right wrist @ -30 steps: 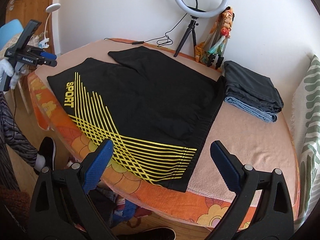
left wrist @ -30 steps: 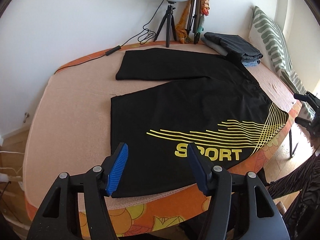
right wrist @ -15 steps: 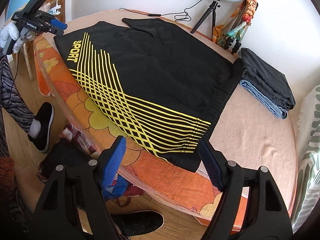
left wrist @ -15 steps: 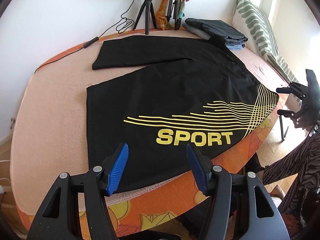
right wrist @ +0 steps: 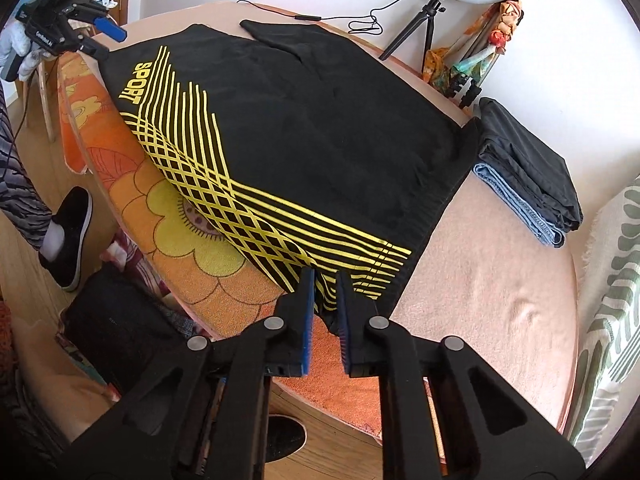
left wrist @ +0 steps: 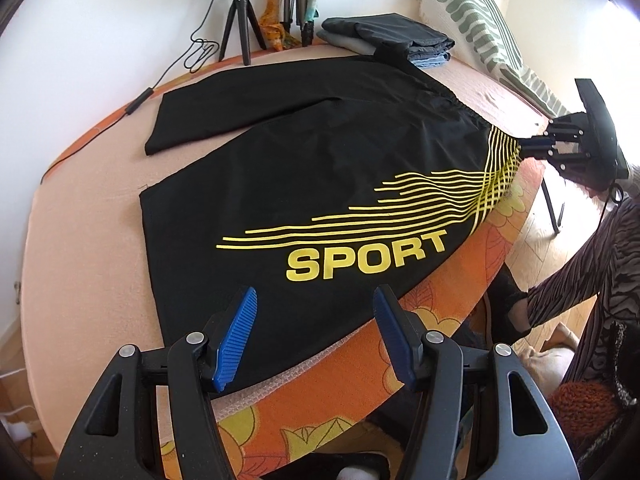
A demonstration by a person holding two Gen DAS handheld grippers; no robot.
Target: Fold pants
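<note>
Black pants [left wrist: 320, 168] flat on peach-covered table [left wrist: 80, 216], SPORT leg at near edge. Right gripper [right wrist: 323, 280] fingers clamped on waistband corner; left gripper [left wrist: 314, 304] fingers spread above the hem. Folded clothes stack [right wrist: 524, 168] touches waistband; right view alone shows shoe [right wrist: 68, 236].

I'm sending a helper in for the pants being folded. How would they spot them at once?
Find the peach-covered bed by the white wall. The pants lie spread flat across it, one edge hanging over the near side, where the right gripper pinches the waistband corner. Unlike the plain folded stack beside them, they carry yellow stripes and the word SPORT.
</note>
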